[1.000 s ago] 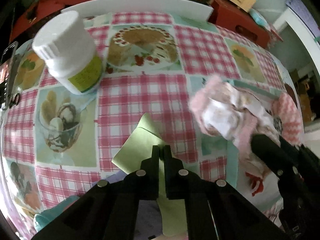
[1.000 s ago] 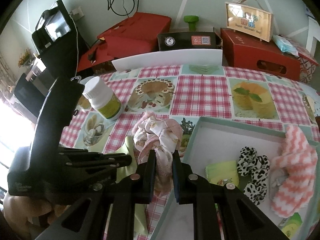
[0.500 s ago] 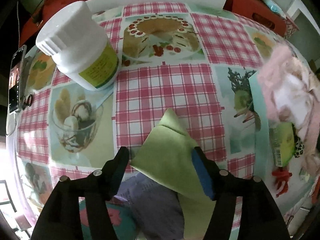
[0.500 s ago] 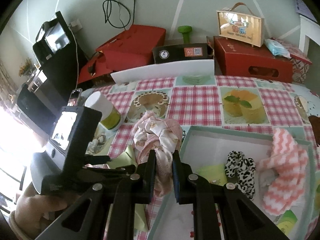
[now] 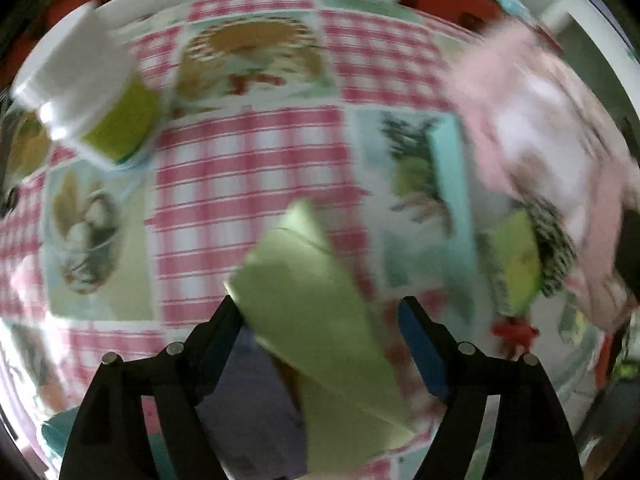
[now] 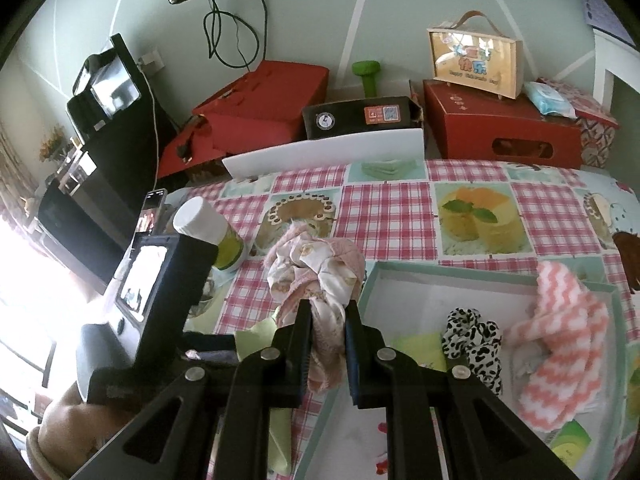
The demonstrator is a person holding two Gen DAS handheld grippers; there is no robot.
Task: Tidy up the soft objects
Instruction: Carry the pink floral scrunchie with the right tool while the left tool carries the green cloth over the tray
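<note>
A desk covered by a pink checked cloth (image 6: 384,208) with dessert pictures, seen from two hand-held tongs. The left tongs (image 5: 320,316) point steeply down at the desk, their jaws spreading apart, and a pale green cloth (image 5: 316,300) lies between them with neither pad pressing on it; this view is blurred. A white bottle (image 5: 80,92) with a green label stands at ten o'clock in that view. The right tongs (image 6: 328,312) tilt downward at a slant, jaws nearly together and pinching a pink and cream scrunchie (image 6: 316,268), which bunches above the fingertips over the desk, just left of a shallow pale blue tray (image 6: 440,274). In the tray, at three to four o'clock of the right view, lie a black and white spotted scrunchie (image 6: 474,336), a pink and white zigzag cloth (image 6: 560,340) and a small green packet (image 6: 420,346). At eight o'clock the left tongs' black body with its small screen shows, and a hand (image 6: 72,424) grips it from below.
</note>
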